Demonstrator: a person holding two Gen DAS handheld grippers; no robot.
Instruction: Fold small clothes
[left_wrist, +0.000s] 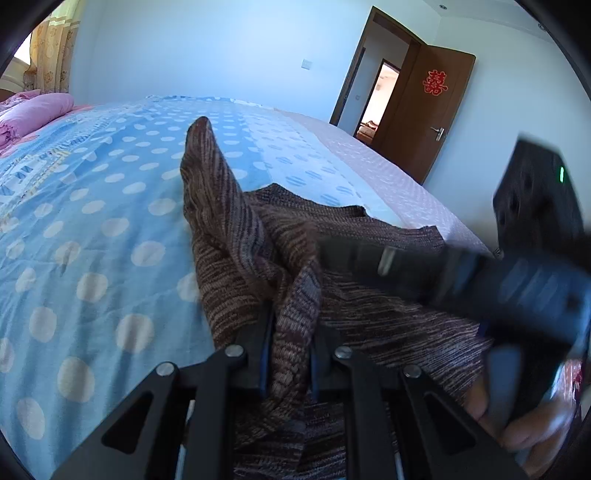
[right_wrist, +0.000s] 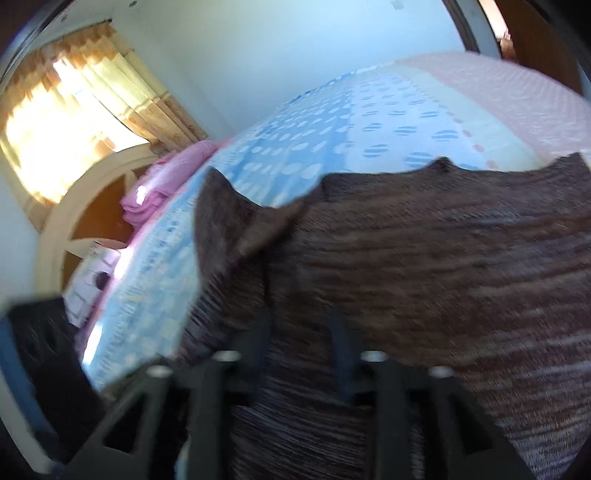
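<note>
**Folding a knit garment on the bed: left grip held, right grip let go**

The bed with the blue, white-dotted cotton sheet (left_wrist: 92, 221) carries the task's thing: a brown, streaky striped knit garment (left_wrist: 369, 229) spread across its near side, one sleeve (left_wrist: 207, 177) stretched away over the dots. The left gripper (left_wrist: 290, 332) has its jaws narrow, pinching a gathered fold of the knit. The right gripper (right_wrist: 301, 332) has its jaws standing apart over flat cloth, pressing nothing; its view is blurred. To fold well, I judge the left should draw its fold taut and lay it squarely onto the body, while the right takes a fresh edge before pulling. On the brown wooden door (left_wrist: 424, 110) hangs a red paper double-happiness character (left_wrist: 435, 82), the only legible writing; no brand shows
</note>
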